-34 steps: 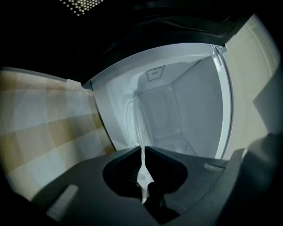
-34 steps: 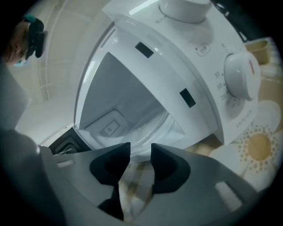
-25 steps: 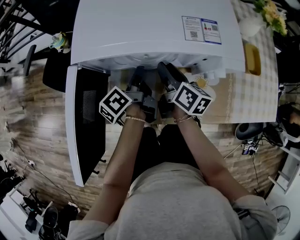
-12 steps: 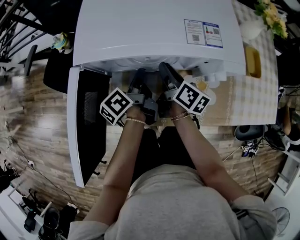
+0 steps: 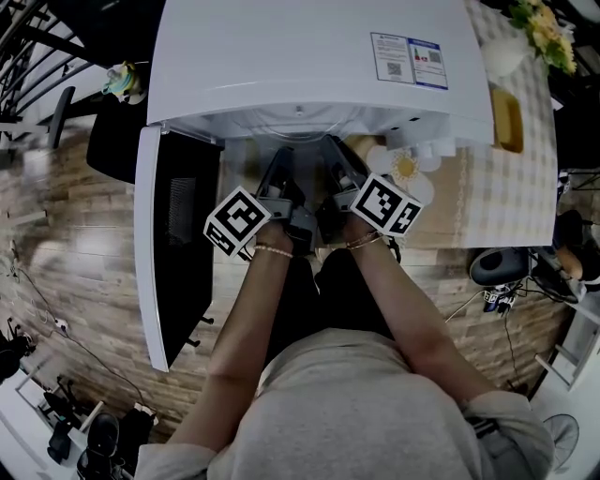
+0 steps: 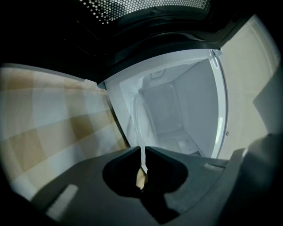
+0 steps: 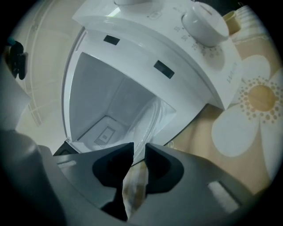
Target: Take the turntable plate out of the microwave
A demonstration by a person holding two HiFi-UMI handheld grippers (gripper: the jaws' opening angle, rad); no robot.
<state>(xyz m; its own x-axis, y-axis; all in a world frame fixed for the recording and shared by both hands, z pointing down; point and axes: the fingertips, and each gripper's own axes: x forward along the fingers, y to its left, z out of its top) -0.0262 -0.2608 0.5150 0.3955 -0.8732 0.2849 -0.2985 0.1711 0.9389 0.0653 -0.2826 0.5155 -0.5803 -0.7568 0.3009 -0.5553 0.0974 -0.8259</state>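
Note:
The clear glass turntable plate (image 5: 300, 125) pokes out of the white microwave (image 5: 309, 66) at its front opening. My left gripper (image 5: 281, 159) and right gripper (image 5: 333, 150) reach side by side to the plate's near rim. In the left gripper view the left gripper (image 6: 142, 152) is shut on the thin plate edge (image 6: 136, 114), which runs on into the white cavity (image 6: 181, 110). In the right gripper view the right gripper (image 7: 139, 152) is shut on the plate rim (image 7: 148, 118) at the cavity's mouth.
The microwave door (image 5: 173, 244) hangs open at the left. A round dial (image 7: 204, 22) sits on the control panel. The microwave stands on a checked tablecloth (image 5: 516, 187) with a flower-shaped mat (image 5: 405, 173), a yellow object (image 5: 506, 117) and flowers (image 5: 539, 23) to the right.
Both grippers have drawn back toward the person, and the plate's rim now shows further out of the microwave opening.

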